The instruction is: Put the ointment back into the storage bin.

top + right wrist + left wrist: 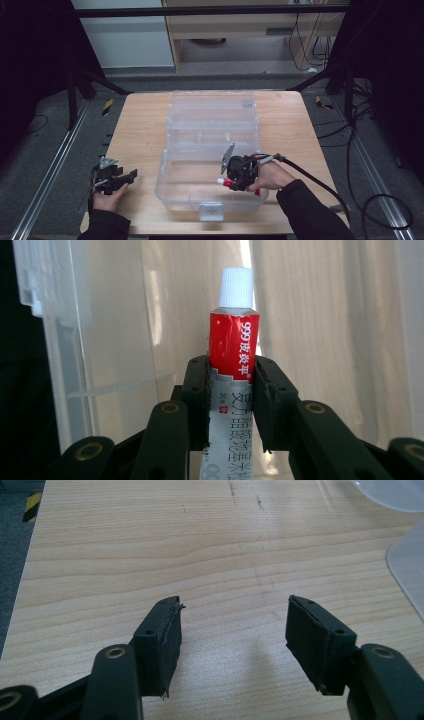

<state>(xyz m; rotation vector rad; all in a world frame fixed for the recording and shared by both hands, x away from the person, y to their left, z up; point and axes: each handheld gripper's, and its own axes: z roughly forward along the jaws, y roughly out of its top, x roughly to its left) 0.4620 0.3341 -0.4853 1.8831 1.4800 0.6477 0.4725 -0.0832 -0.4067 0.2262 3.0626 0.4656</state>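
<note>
Your right hand-held gripper (231, 183) is clamped on a small ointment tube (233, 347). In the right gripper view its two black jaws press on either side of the tube's body, just below the red band with white lettering. The white screw cap (236, 287) points away from the jaws, and the silver lower part of the tube runs back between them. In the high view you hold this tube over the front section of the clear plastic storage box (200, 145), close to its right wall, with the red and white end pointing left into the box. The box sits open in the middle of the wooden table (140, 125), its lid (212, 107) laid back toward the far edge and its front latch (210, 210) facing you.

Your left hand-held gripper (117, 180) rests low near the table's front left corner, well apart from the box. Its jaws stand wide apart with nothing between them, and the left gripper view shows bare wood grain beyond them and a corner of the box (407, 565) at the right edge.
</note>
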